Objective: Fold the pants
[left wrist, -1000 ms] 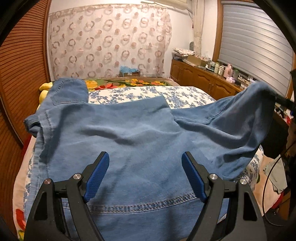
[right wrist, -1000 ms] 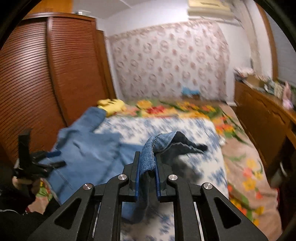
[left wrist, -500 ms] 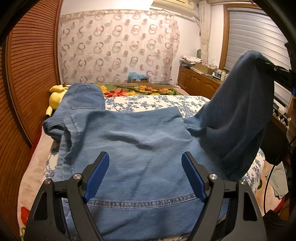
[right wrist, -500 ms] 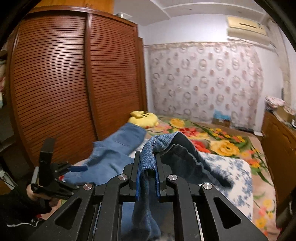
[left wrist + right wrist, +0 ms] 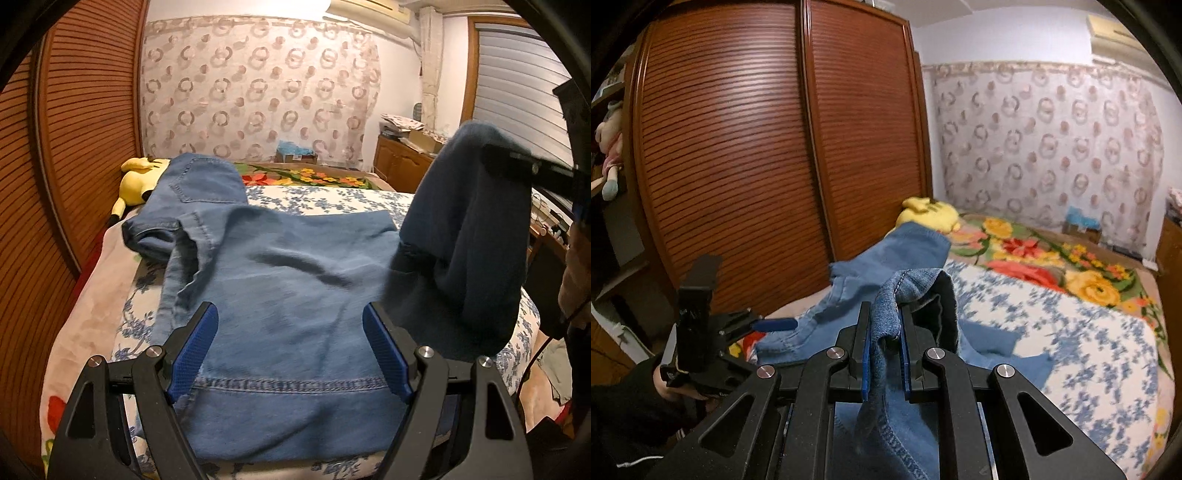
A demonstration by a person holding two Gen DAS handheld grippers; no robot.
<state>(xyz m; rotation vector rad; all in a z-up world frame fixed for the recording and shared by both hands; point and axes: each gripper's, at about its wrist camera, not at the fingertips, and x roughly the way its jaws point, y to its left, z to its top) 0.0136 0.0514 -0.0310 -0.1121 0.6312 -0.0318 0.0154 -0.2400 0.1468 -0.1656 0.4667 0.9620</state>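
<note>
Currently, from the left wrist view, I record a louvred wooden wardrobe (image 5: 74, 147) at the far left and a yellow plush toy (image 5: 138, 181) lying at the head of the bed (image 5: 325, 199), beside the wardrobe. The blue denim pants (image 5: 288, 280) lie spread across the bed's blue-flowered cover, one end reaching up beside the plush toy and a stitched hem nearest me. My left tool (image 5: 290, 350) is spread wide above that near hem; nothing sits between its blue pads and I see no contact with the cloth. Further right, a portion of the pants is lifted off the bed and hangs down in a dark fold from my right tool (image 5: 517, 162), which enters from the right edge. From the right wrist view, the right tool (image 5: 884, 349) is pressed together on a bunched denim edge, the cloth draping down between its fingers. In that view the left tool (image 5: 774, 325) shows at lower left, held by a hand (image 5: 670, 384) in a dark sleeve.
</note>
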